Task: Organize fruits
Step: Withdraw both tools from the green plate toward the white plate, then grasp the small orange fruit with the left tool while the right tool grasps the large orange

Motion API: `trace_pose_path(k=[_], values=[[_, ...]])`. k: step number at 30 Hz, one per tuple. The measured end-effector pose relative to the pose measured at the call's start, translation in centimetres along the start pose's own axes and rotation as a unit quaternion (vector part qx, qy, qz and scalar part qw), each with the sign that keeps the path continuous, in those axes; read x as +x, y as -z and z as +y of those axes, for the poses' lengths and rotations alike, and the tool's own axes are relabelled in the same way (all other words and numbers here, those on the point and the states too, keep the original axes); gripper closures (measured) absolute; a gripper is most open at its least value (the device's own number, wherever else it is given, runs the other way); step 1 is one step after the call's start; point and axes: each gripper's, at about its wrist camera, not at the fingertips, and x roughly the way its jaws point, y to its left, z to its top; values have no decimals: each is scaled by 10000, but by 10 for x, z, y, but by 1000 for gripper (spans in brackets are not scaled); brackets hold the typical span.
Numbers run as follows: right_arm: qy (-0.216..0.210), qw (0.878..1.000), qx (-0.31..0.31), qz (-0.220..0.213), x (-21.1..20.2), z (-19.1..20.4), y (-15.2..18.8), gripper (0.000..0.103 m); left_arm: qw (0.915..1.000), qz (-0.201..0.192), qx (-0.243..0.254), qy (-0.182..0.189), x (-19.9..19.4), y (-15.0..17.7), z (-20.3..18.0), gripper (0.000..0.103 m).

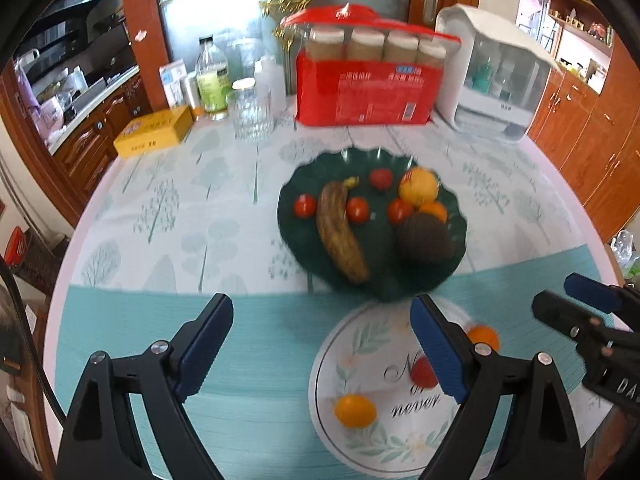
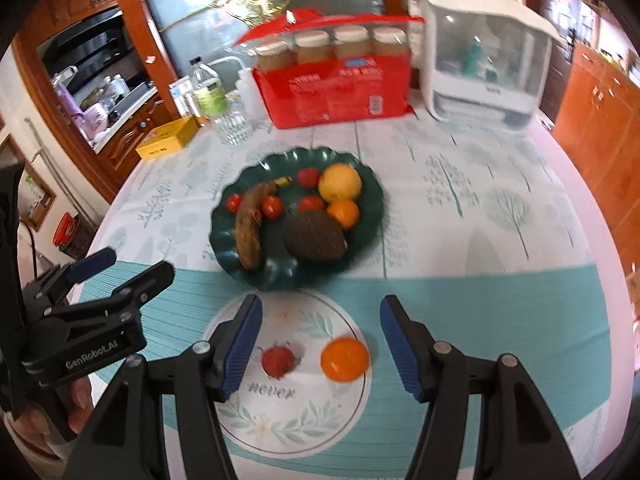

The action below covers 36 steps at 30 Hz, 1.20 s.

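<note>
A dark green scalloped plate [image 1: 296, 216] [image 2: 224, 224] holds a brown banana [image 1: 340, 232] [image 2: 250, 226], an avocado [image 1: 424, 238] [image 2: 314, 236], a yellow-orange fruit [image 1: 418, 186] [image 2: 340, 182], a small orange [image 1: 434, 212] [image 2: 344, 212] and several cherry tomatoes [image 1: 357, 209]. Nearer, a white floral plate [image 1: 360, 440] [image 2: 288, 420] holds small oranges [image 1: 355, 411] [image 2: 344, 359] and a red fruit [image 1: 422, 372] [image 2: 279, 361]. My left gripper [image 1: 320, 344] is open and empty above the table, left of the white plate. My right gripper [image 2: 320, 344] is open and empty over the white plate.
At the back of the table [image 1: 180, 208] stand a red pack of jars [image 1: 368, 80], a white appliance [image 1: 492, 76], a glass [image 1: 252, 114], bottles [image 1: 212, 76] and a yellow box [image 1: 154, 132]. Wooden cabinets line both sides.
</note>
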Motion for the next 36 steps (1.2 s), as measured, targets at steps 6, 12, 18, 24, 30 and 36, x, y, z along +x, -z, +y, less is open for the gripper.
trace_pose_path(k=[6,12,18,24,30,36], values=[[231,9996,177,26,17,-14,29,41,9997,232,-78,3,19,39,4,14],[257,9990,228,283,41,-19,49,41,9976,627,-304,27,42,70,10,14],[314,9985,166,407,59,-18,54,41,9958,802,-419,141,54,84,6,14],[350,9979,68,538,71,-16,56,41,9961,813,-342,67,59,87,-3,14],[377,9973,16,623,82,-14,59,41,9952,909,-363,83,64,91,-4,20],[406,9971,-67,638,88,-11,58,41,9943,990,-365,120,66,96,-7,25]])
